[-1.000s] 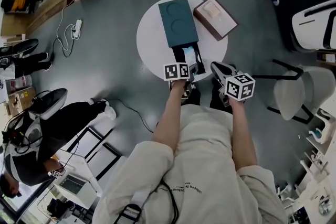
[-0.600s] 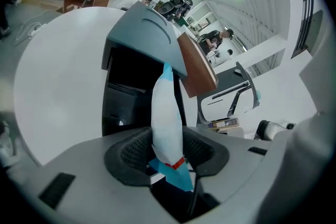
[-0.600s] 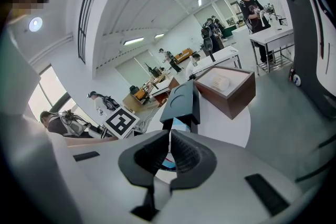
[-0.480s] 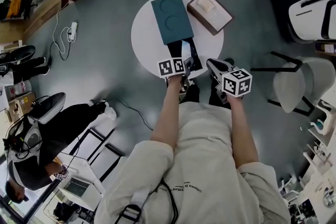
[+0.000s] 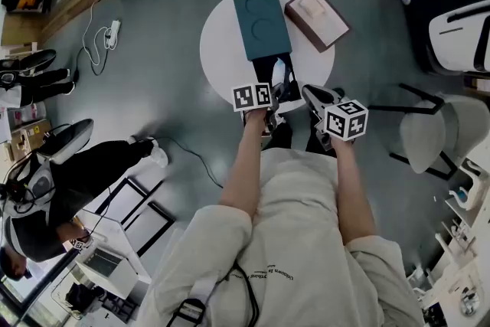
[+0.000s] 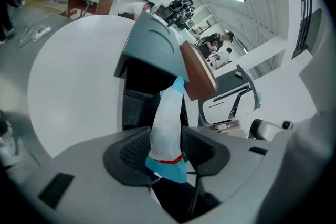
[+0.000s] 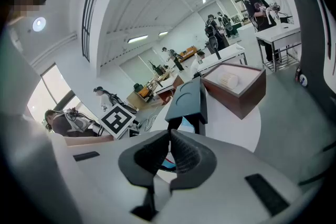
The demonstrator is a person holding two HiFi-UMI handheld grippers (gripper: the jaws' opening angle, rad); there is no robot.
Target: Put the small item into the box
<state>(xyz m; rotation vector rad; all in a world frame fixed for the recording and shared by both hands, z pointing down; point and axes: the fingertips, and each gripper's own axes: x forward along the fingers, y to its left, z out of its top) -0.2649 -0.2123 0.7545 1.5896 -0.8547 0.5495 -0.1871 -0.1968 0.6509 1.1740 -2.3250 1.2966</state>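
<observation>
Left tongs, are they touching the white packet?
Cannot tell. Left gripper view: the white packet stands between the left tongs, which have just been opening; neither a gap nor contact shows plainly.

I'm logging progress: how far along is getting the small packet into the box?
Done: the teal lid leaves the black box open at its near end. In hand: the left gripper has just been opening its jaws, with the packet between them, tip at the opening. Left: dropping it fully in. The right gripper is shut, empty.

White round table: bare from seven to eleven o'clock. Teal lid bounds the open black box at twelve. Brown box crowds two o'clock.
</observation>
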